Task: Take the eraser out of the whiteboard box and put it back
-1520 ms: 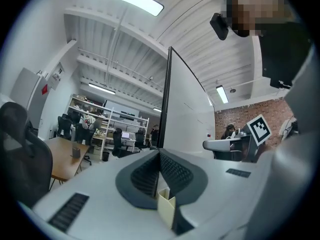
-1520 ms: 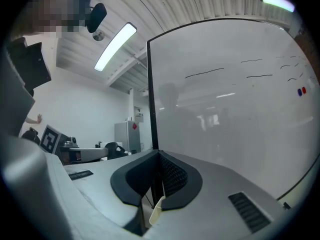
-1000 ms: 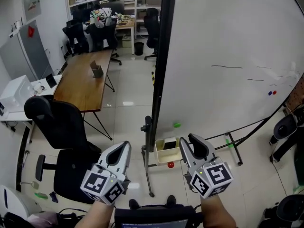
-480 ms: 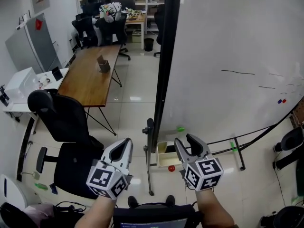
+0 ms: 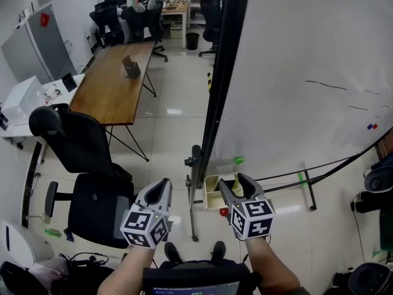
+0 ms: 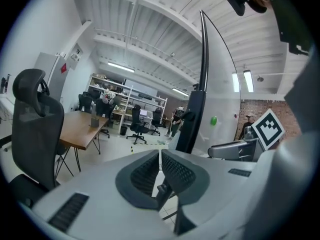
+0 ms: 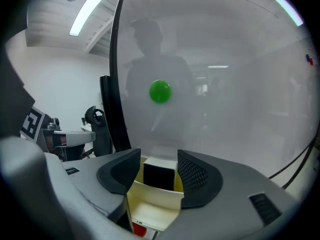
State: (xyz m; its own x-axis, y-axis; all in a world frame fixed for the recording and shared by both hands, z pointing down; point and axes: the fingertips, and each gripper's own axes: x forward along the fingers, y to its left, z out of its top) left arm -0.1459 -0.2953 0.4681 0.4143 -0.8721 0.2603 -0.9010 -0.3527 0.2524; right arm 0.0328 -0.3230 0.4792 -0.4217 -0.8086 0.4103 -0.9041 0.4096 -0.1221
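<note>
The right gripper (image 5: 232,183) is held just in front of the whiteboard box (image 5: 212,196), a cream tray fixed low on the whiteboard (image 5: 295,54). Its jaws have just been opening and are spread wide. In the head view the box is partly covered by this gripper, and the eraser cannot be made out there. In the right gripper view (image 7: 157,164) the eraser (image 7: 159,176) is shown clearly: a black block standing upright inside the box (image 7: 152,204), against its back wall. It is framed in the gap between the two jaws, but neither pad is pressed on it. A green magnet (image 7: 160,91) is seen on the board above the box, and a small red thing (image 7: 140,229) just below it. Both are also found in the head view, the magnet (image 5: 239,160) and the red thing (image 5: 223,212).

The left gripper (image 5: 161,189) is held to the left of the board's frame, well apart from the box. In its own view its jaws (image 6: 160,156) are pressed together with nothing between them. A black office chair (image 6: 35,119) and a wooden table (image 6: 75,129) are shown there from the side. The right gripper view shows neither.
</note>
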